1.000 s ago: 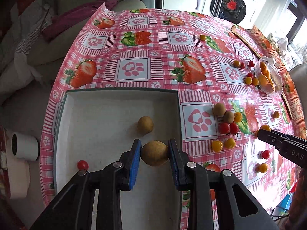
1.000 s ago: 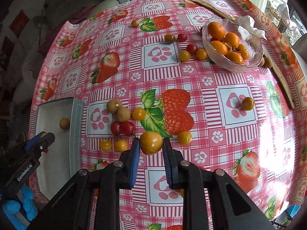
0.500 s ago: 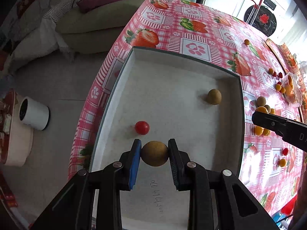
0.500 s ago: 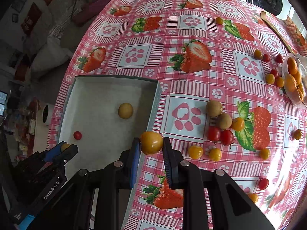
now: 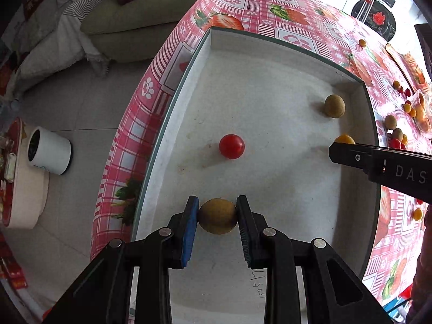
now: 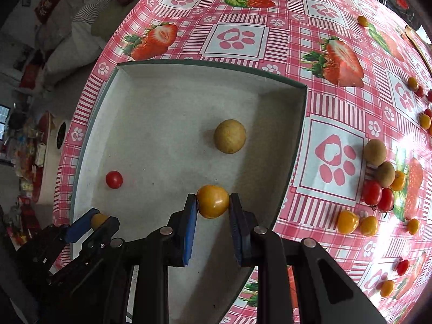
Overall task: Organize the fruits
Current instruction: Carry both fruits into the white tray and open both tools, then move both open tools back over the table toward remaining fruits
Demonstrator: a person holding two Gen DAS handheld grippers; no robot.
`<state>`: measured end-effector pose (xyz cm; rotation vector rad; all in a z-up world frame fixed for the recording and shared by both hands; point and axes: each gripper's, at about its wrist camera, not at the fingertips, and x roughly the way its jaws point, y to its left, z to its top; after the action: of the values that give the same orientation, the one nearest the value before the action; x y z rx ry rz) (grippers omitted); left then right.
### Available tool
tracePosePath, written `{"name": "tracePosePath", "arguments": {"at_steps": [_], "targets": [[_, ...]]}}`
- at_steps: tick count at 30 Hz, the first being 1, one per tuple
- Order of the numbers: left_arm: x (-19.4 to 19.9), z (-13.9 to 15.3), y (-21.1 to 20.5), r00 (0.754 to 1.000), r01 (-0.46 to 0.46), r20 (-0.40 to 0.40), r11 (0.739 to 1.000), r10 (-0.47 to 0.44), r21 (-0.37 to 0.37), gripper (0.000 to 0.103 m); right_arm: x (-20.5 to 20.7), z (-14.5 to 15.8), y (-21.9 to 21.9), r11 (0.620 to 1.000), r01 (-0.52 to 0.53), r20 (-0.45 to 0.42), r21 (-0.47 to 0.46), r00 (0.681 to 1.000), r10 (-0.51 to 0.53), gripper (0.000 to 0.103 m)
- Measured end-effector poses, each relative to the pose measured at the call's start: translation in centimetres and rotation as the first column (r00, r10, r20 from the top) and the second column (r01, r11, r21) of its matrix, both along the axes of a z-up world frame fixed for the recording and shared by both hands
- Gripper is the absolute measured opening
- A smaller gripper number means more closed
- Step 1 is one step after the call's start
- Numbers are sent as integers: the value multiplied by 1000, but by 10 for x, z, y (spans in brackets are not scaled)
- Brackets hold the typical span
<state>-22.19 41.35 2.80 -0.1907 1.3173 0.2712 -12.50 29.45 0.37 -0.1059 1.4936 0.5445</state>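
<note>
left wrist view, left gripper point(image 5: 218, 217): clamped on a brown longan point(image 5: 218, 216), pads tight on both sides, hanging over the near part of the white tray point(image 5: 189, 86).
left wrist view, tray contents: red cherry tomato point(image 5: 231, 146) ahead near the middle, second longan point(image 5: 334, 105) by the far right wall; neither touching the other.
left wrist view, right gripper point(image 5: 378, 162): reaching in from the right over the tray's right side, yellow tomato point(image 5: 344, 138) showing at its tip.
right wrist view, right gripper point(image 6: 212, 202): closed on the yellow tomato point(image 6: 212, 201), held above the tray floor, inside the right wall point(image 6: 298, 135).
right wrist view, left gripper point(image 6: 94, 222): low at the left, longan point(image 6: 99, 220) pinched between its pads.
right wrist view, tabletop point(image 6: 270, 8): more longans and red and yellow tomatoes lying loose to the right of the tray.
deciding relation: bare tray floor straight below each held fruit, so likely just a short drop and release; left load nearer the near edge, right load nearer the right wall.
</note>
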Motion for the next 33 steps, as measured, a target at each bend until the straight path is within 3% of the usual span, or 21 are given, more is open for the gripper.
{"name": "tracePosePath", "arguments": {"at_steps": [7, 8, 9, 10, 11, 12, 17, 23, 33], "targets": [[5, -1, -6, 998, 64, 7, 997, -64, 35, 31, -2, -5, 10, 999, -3, 38, -40, 999, 5, 27], [8, -2, -6, 998, 67, 5, 997, -68, 43, 38, -1, -5, 11, 999, -7, 39, -41, 999, 8, 29], [9, -1, -7, 998, 70, 4, 996, -70, 52, 65, -1, -5, 11, 999, -10, 32, -39, 999, 11, 31], [9, 0, -7, 998, 67, 12, 996, -68, 66, 77, -1, -5, 12, 999, -12, 23, -34, 1000, 12, 38], [8, 3, -8, 997, 63, 32, 995, -66, 83, 81, -1, -4, 12, 1000, -11, 16, -28, 1000, 12, 46], [8, 6, -9, 997, 65, 43, 993, -69, 94, 81, -2, -2, 12, 1000, -11, 15, -21, 1000, 11, 55], [5, 11, -7, 999, 43, 21, 995, -45, 89, 81, -6, 25, 7, 999, -23, 45, 42, 999, 21, 79], [-4, 31, -18, 998, 56, -5, 990, -56, 133, 81, -11, 61, -34, 995, 38, 44, 96, 998, -42, 81], [-18, 120, -61, 994, 82, 60, 989, -90, 122, 81, -31, 125, -144, 992, 99, 88, 79, 990, -106, 81]]}}
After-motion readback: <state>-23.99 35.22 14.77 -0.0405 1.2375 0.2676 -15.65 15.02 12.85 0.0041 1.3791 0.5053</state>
